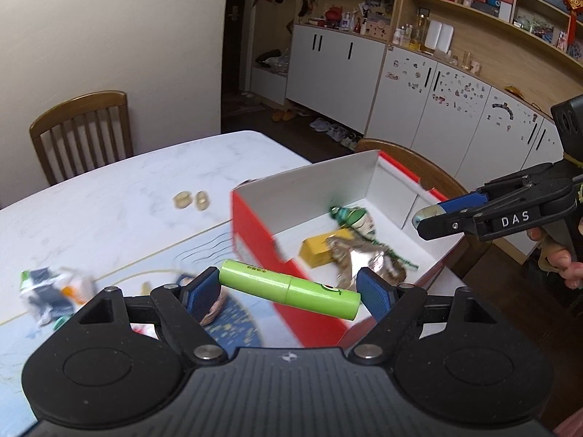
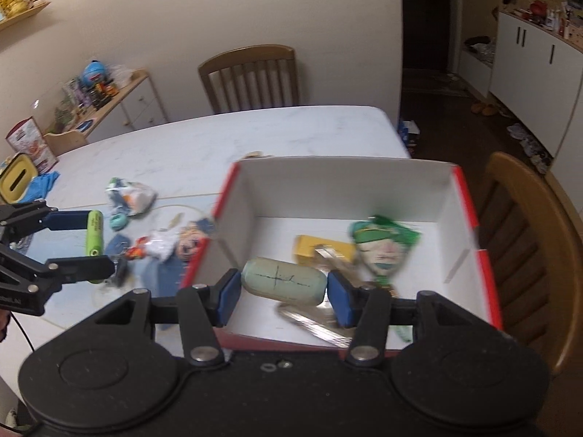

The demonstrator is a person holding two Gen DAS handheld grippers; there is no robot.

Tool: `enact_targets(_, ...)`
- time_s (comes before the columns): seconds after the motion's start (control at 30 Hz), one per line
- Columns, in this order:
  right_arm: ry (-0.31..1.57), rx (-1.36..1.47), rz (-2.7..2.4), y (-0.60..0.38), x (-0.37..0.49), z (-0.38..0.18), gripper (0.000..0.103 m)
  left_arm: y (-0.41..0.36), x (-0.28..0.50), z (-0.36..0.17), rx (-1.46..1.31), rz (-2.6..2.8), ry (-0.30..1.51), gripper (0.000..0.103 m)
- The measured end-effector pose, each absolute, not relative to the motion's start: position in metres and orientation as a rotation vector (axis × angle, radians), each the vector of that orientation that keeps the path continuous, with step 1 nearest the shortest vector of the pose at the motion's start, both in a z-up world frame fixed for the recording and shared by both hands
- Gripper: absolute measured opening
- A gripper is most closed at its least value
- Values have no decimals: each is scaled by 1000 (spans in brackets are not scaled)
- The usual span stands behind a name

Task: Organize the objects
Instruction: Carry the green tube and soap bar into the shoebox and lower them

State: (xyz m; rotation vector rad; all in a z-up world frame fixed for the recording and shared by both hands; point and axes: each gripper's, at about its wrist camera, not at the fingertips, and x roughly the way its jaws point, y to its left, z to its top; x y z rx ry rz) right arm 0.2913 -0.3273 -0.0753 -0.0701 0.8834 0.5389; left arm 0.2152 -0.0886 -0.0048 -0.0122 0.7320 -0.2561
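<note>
A: Left gripper clamped endwise on green tube, held ahead of red box near wall, not yet over opening.

B: Risk: slipping from end-on pinch, or clipping wall on way in.

A: Right gripper clamped on pale oval block over box interior.

B: Beyond, yellow box and green-capped doll inside. Risk: landing on doll. Worktop clutter left of box untouched.

2 wooden chairs stand at the surface's far and right edges; white cabinets line the wall.
</note>
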Motion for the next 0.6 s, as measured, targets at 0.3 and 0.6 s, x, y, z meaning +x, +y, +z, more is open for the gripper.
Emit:
enact_targets(0.3, 893, -80, 517, -374, 320, -90, 51, -147, 268, -15, -23, -226, 773, 82)
enact_targets(0.6, 916, -163, 577, -381, 339, -112, 51, -190, 336, -34, -11, -133, 833, 82)
